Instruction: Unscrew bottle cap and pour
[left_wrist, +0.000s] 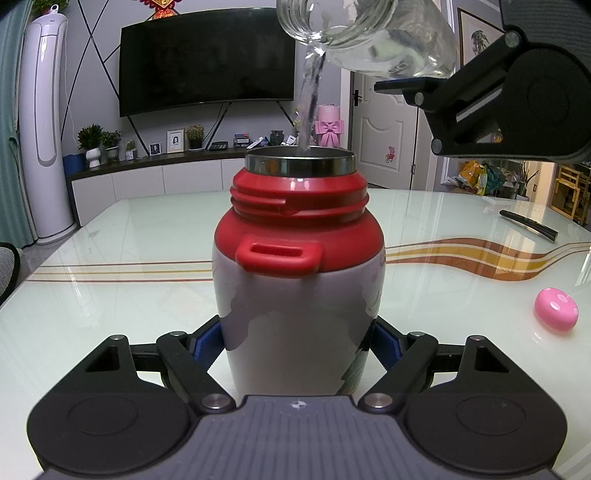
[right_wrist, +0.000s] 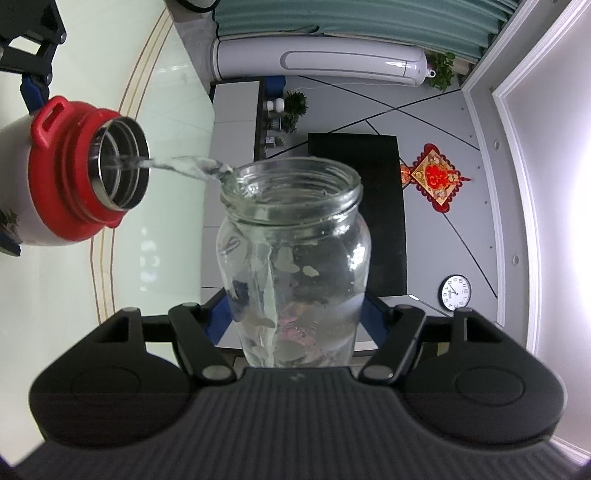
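Nearest in the left wrist view, the left hand-held gripper pinches the lower body of the red-and-white flask, its blue pads pressed on either side. The flask stands upright on the bench, its lid off and its steel mouth open to the air.

Above and to the right, the right hand-held gripper clamps the belly of the glass jar, which lies tipped to about level with its long axis pointing toward the flask. The jar's mouth sits just above and slightly right of the steel mouth, and a stream of water falls from the jar's lower lip into the flask.

Little water seems left in the jar, so I judge the pour well along; emptying it likely needs more tilt while the lip stays over the opening.

Farther off, a pink cap lies on the bench.
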